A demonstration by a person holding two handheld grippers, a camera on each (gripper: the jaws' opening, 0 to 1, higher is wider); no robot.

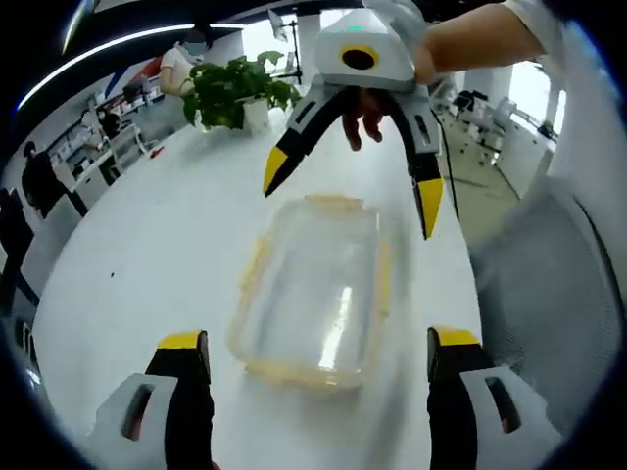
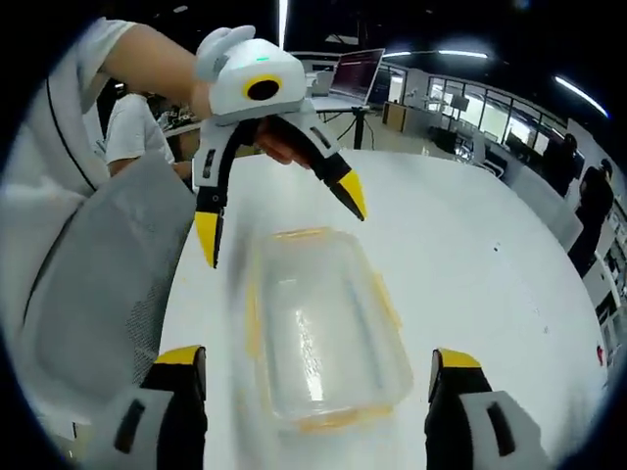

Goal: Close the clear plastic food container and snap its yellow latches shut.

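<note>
Left gripper (image 1: 318, 354) and right gripper (image 2: 318, 374), jaws spread and empty, flank the clear container (image 1: 315, 291) lying lidded on the white table (image 1: 147, 255); yellow latches (image 1: 383, 277) apparently unfastened, next requiring pressing down.

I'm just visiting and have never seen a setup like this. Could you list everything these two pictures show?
Food container: one, clear plastic with yellow latches, on the table between the two tongs; lid looks to be on, latch state unclear.
Table: one, white, large, under the container.
Potted plant: one, green leaves in a white pot, at the table's far end in the left gripper view.
Laptop: one, open, on a stand beyond the table in the right gripper view.
Office chair: one, grey mesh, beside the table.
Other people: several, in the background office.
Left tongs: white, yellow tips, open, above the container.
Right tongs: white, yellow tips, open, above the container.
</note>
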